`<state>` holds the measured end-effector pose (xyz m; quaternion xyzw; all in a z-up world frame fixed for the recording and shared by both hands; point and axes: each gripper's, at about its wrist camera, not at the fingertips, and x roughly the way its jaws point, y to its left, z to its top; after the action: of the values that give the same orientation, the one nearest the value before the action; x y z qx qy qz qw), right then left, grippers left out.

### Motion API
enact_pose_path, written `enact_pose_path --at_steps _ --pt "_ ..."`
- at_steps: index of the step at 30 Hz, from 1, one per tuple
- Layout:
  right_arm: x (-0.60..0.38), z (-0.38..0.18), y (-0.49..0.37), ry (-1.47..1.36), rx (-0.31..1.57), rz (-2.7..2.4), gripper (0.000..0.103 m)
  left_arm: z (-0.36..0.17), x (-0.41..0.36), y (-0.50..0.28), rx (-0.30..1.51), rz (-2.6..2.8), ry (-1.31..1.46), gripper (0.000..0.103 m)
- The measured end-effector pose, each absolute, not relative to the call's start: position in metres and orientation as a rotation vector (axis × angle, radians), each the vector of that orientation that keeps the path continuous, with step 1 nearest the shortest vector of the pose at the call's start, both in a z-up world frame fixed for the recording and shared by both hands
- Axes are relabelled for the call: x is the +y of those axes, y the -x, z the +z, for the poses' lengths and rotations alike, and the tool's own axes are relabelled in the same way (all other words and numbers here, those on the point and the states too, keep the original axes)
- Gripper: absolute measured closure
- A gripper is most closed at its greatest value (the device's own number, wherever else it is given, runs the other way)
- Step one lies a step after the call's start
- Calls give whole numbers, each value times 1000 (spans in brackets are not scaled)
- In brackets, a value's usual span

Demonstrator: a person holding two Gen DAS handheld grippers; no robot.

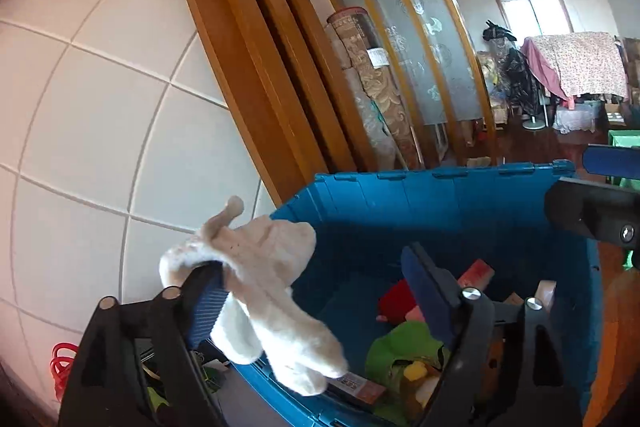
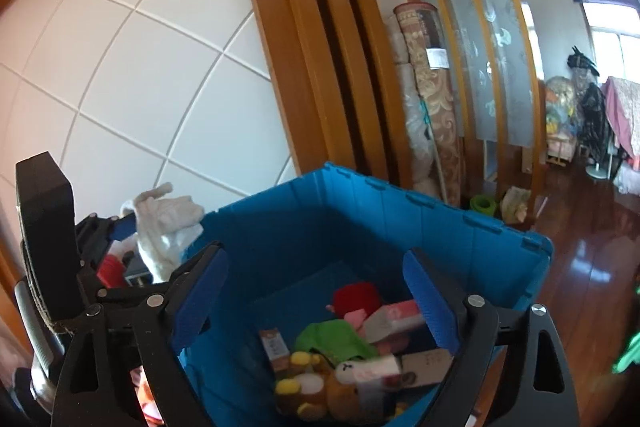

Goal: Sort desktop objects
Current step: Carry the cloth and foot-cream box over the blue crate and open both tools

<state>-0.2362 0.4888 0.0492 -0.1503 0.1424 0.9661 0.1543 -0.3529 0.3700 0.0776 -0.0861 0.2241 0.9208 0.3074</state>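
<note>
A blue plastic bin stands below both grippers, holding several toys and boxes: a red plush, a green cloth, a brown bear, small cartons. My left gripper has its jaws wide apart; a cream plush toy hangs against its left finger over the bin's left rim. The plush also shows in the right wrist view. My right gripper is open and empty above the bin.
A white tiled wall and wooden door frame stand behind the bin. Rolled carpets lean by glass panels. A red coil lies at lower left. Dark wood floor lies to the right.
</note>
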Motion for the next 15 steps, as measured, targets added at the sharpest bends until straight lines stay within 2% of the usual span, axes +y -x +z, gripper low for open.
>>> enact_pose_path --at_steps 2,15 --pt "495 49 231 424 433 2774 12 82 370 350 566 2457 219 7" --pt "500 43 209 399 476 2818 6 82 367 343 577 2519 257 7"
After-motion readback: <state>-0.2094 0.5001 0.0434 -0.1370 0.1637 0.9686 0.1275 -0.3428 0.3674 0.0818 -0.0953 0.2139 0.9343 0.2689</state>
